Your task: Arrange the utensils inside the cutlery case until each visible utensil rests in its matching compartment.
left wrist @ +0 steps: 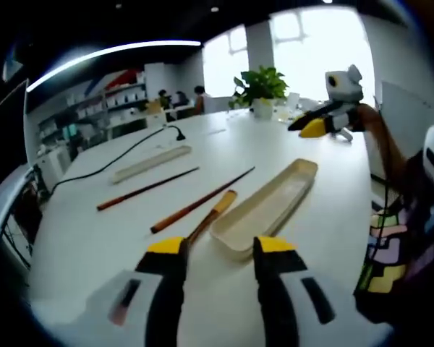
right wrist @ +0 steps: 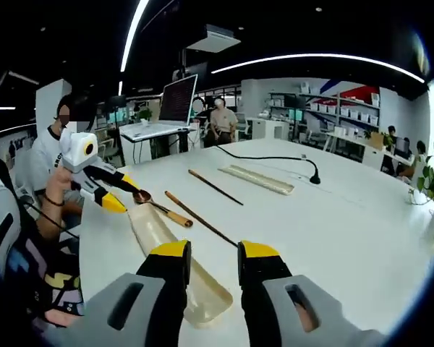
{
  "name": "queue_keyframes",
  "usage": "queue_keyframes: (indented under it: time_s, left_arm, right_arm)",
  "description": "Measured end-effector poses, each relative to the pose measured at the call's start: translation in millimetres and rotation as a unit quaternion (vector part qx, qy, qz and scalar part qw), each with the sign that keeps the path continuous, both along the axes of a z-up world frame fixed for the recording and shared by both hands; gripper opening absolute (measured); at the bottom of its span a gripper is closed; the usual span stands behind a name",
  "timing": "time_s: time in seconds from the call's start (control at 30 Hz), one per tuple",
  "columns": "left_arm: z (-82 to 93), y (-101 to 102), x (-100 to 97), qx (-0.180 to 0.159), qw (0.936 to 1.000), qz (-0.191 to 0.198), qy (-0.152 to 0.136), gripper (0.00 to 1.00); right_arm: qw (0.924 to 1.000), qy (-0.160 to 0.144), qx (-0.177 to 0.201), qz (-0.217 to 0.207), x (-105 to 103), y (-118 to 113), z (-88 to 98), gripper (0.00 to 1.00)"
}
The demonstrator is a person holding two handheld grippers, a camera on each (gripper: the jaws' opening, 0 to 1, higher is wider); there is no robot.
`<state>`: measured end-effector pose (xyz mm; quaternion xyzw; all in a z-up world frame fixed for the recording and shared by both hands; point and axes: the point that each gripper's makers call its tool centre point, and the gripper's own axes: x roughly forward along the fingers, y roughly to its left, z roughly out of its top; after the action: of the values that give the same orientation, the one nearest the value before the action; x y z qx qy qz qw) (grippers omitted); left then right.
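A cream cutlery case base (left wrist: 267,206) lies open and empty on the white table (left wrist: 94,238), with its lid (left wrist: 152,163) farther off. Two dark chopsticks (left wrist: 148,188) (left wrist: 202,199) and a wooden-handled spoon (left wrist: 213,213) lie on the table beside the base. My left gripper (left wrist: 220,246) is open at the spoon's near end, nothing gripped. In the right gripper view, the left gripper (right wrist: 119,193) has its tips by the spoon (right wrist: 163,210) bowl. My right gripper (right wrist: 215,249) is open over the near end of the base (right wrist: 166,246). Chopsticks (right wrist: 213,186) (right wrist: 199,217) and lid (right wrist: 257,179) lie beyond.
A black cable with a small stand (right wrist: 315,177) runs across the far table. A potted plant (left wrist: 260,87) stands at the table's far end. A raised screen (right wrist: 177,97), shelves and several people are in the background. The right gripper (left wrist: 333,119) hangs at the upper right.
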<state>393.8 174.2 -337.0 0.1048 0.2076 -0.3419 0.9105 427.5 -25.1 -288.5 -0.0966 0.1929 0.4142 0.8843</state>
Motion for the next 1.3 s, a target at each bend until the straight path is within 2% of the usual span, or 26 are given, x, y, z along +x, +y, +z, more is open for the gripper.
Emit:
queue_keyframes:
  time_s: [0.2, 0.3, 0.5, 0.7, 0.97, 1.1, 1.27, 1.3]
  left_arm:
    - [3.7, 0.8, 1.8, -0.006, 1.0000, 0.003, 0.000, 0.39]
    - [7.6, -2.8, 1.6, -0.012, 0.9999, -0.003, -0.006, 0.39]
    - [6.9, -9.9, -2.3, -0.012, 0.9998, -0.014, -0.008, 0.39]
    - [6.9, -12.5, -3.7, -0.014, 0.9997, -0.019, -0.010, 0.39]
    - [7.4, -11.5, -0.1, -0.016, 0.9997, -0.016, -0.008, 0.39]
    - [9.6, -8.7, 1.2, -0.019, 0.9997, -0.010, -0.009, 0.39]
    - [10.6, -7.3, 1.1, -0.012, 0.9998, -0.009, -0.015, 0.39]
    - [10.6, -7.6, 1.1, -0.013, 0.9998, -0.010, -0.015, 0.38]
  right_arm:
    - [0.9979, 0.020, -0.051, 0.033, 12.9, 20.5, -2.1, 0.25]
    - [0.9963, 0.013, -0.067, 0.052, 22.5, 35.5, 0.7, 0.25]
    - [0.9856, 0.037, -0.126, 0.107, 34.0, 62.3, -18.3, 0.25]
    - [0.9785, 0.066, -0.147, 0.128, 46.4, 82.4, -34.3, 0.23]
    - [0.9589, 0.093, -0.197, 0.182, 58.8, 114.3, -50.6, 0.22]
    - [0.9519, 0.127, -0.200, 0.194, 55.3, 126.5, -61.9, 0.22]
    - [0.9393, 0.127, -0.239, 0.211, 56.0, 131.3, -71.1, 0.19]
    - [0.9342, 0.127, -0.251, 0.219, 54.8, 131.9, -73.6, 0.19]
